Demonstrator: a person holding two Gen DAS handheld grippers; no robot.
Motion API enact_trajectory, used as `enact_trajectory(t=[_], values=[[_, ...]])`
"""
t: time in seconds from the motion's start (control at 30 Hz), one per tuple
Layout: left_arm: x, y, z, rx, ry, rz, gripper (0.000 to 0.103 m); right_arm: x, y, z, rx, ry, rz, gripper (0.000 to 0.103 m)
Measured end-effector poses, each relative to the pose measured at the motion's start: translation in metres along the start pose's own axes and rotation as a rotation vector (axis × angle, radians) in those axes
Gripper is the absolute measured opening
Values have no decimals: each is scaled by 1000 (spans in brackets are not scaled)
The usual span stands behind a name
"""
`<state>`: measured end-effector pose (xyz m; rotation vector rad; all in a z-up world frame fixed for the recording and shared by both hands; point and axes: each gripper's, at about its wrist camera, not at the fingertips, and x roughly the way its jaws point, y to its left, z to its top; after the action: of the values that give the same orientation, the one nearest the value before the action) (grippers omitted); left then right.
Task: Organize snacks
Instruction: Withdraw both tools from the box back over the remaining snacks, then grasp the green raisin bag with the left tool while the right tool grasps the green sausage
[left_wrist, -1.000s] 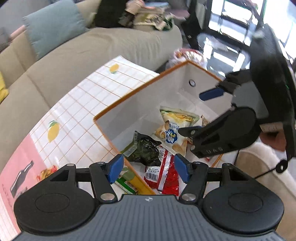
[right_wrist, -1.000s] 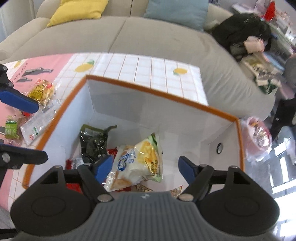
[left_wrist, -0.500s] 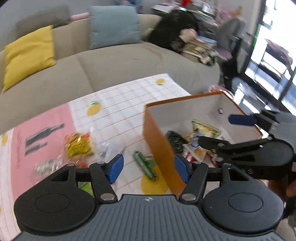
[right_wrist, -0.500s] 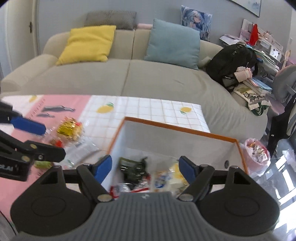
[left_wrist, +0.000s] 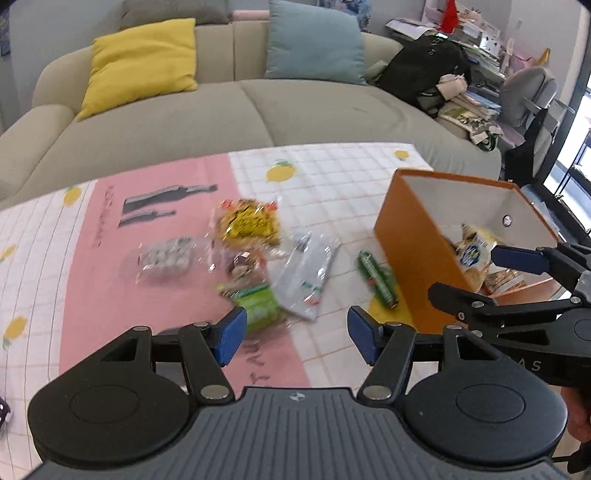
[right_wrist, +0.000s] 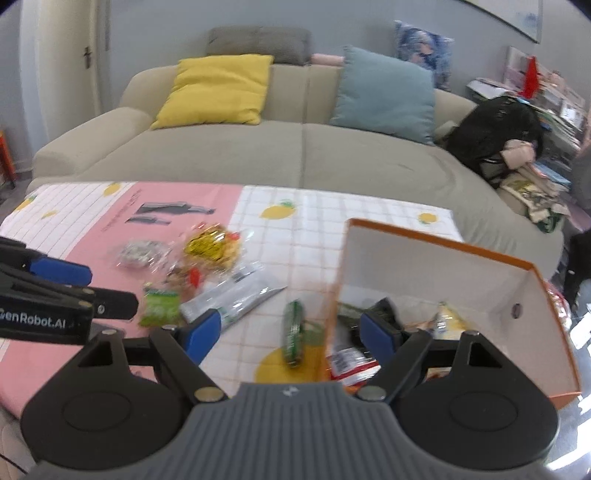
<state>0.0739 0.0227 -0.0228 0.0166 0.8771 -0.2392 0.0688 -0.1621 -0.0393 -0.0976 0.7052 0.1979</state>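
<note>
Snacks (left_wrist: 258, 258) lie loose on the bench (left_wrist: 325, 184) left of the orange box (left_wrist: 410, 251). Only the right view shows the red packet (right_wrist: 347, 360) inside it. Left gripper (left_wrist: 293, 334) and right gripper (right_wrist: 290, 334) hover with fingers apart, holding nothing

Both came up and out of the orange box (left_wrist: 410, 251)! A second ago the left gripper (left_wrist: 293, 334) hung over the packets inside it; it swung away, and the box lay off to its right, with loose snacks ahead: green packet (left_wrist: 258, 308), clear wrapper (left_wrist: 308, 275). The right gripper (right_wrist: 291, 334) pulled back too, straddling the box's near wall, green stick pack (right_wrist: 294, 332) between its fingers.
</note>
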Motion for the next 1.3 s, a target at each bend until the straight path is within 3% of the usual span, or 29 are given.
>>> enact_trajectory(t=[0.27,0.53,0.83,1.03,1.3], values=[[20,28,-16,-40,41,-7,74,22,27,-5,-111,12,23,74],[46,48,-11,-209,53,-33,73,55,47,-8,-158,47,26,64],[90,44,-1,-299,106,-27,73,95,59,-23,-251,100,-101,51],[113,42,3,-301,130,0,76,123,63,-29,-318,135,-220,43],[130,43,5,-296,160,25,78,147,68,-36,-370,175,-316,43]])
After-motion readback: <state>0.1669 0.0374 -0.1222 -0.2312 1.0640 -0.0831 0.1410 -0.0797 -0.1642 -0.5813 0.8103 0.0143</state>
